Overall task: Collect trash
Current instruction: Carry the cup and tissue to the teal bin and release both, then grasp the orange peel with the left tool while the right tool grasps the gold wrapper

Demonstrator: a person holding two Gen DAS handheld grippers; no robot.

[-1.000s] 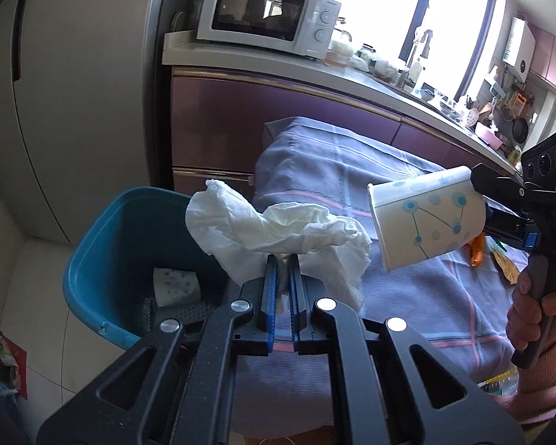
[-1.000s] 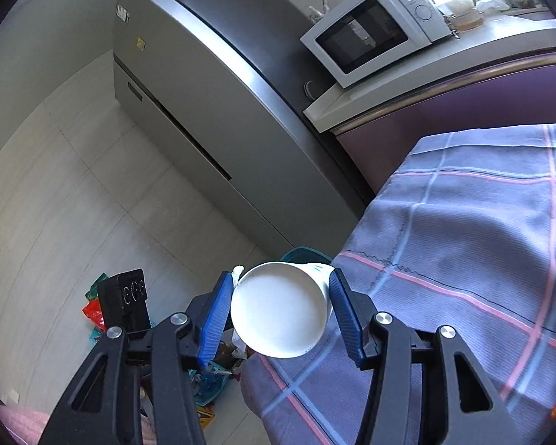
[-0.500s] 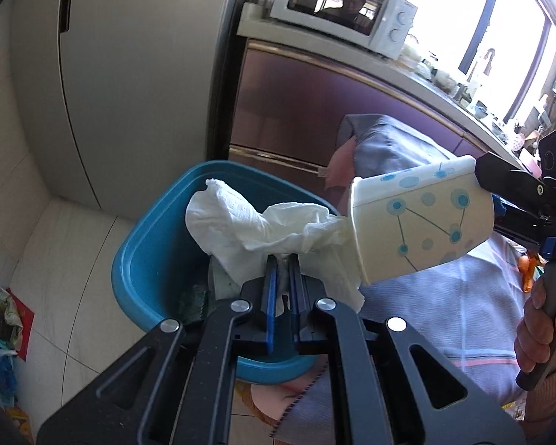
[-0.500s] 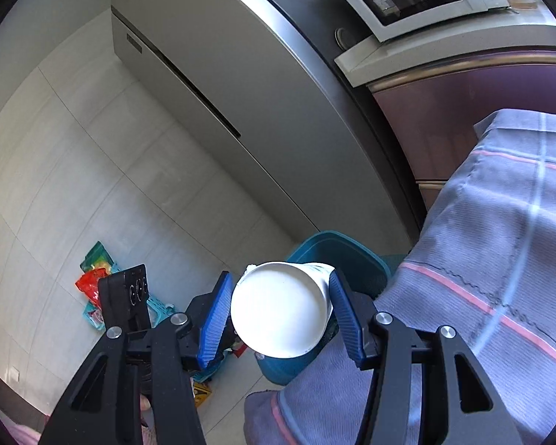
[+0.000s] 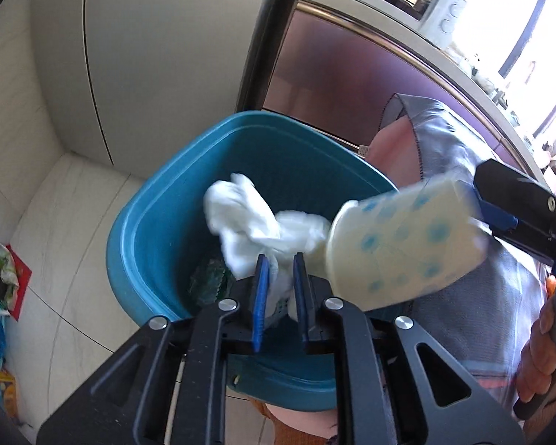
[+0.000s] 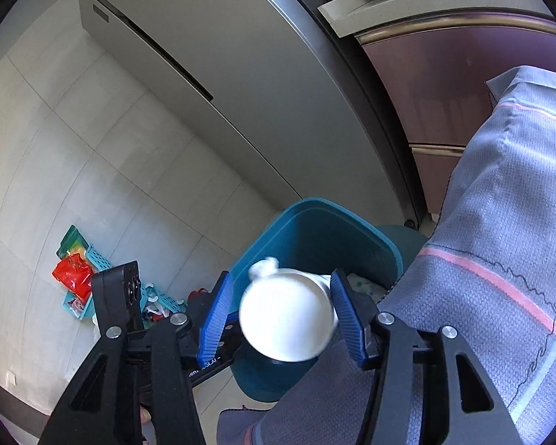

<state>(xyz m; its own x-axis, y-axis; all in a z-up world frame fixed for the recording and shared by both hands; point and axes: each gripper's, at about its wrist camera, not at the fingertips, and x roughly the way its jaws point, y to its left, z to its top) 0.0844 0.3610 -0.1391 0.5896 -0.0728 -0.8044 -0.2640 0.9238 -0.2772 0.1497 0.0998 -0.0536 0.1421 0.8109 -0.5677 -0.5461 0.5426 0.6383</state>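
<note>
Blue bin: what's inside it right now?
In the blue bin, only a dark green meshy scrap shows. The white tissue and paper cup above cover the rest.

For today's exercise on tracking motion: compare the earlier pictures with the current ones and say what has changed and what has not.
Both grippers swung from above the cloth-covered table to over the blue bin. The left gripper has just been opening; the crumpled white tissue is still between its jaws but coming loose above the bin. Unchanged: the right gripper holds the dotted paper cup; the bin stands beside the fridge.
</note>
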